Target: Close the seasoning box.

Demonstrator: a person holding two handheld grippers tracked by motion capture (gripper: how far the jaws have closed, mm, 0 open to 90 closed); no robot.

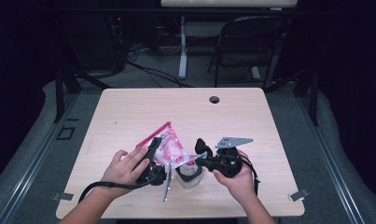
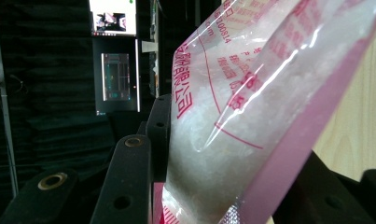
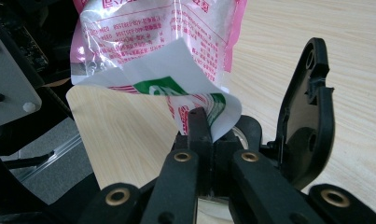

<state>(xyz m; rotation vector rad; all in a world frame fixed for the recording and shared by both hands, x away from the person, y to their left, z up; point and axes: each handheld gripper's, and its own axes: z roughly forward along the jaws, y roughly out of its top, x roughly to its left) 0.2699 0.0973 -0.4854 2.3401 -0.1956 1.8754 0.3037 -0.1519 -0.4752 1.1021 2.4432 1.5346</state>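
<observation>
The left gripper (image 1: pixel 154 150) is clamping the pink bag (image 1: pixel 167 147) of white crystals, tilting it over the jar (image 1: pixel 189 176) near the table's (image 1: pixel 129 107) front edge; the right gripper (image 1: pixel 202 159) is pinching the bag's mouth. Pouring slowly looks wise, spout centred.

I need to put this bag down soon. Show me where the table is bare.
The far half of the table is bare, from the cable hole across to both far corners; so is the right edge beyond the right gripper. It is crowded near the front middle, where the left gripper, the pink bag and the open jar sit together.
</observation>
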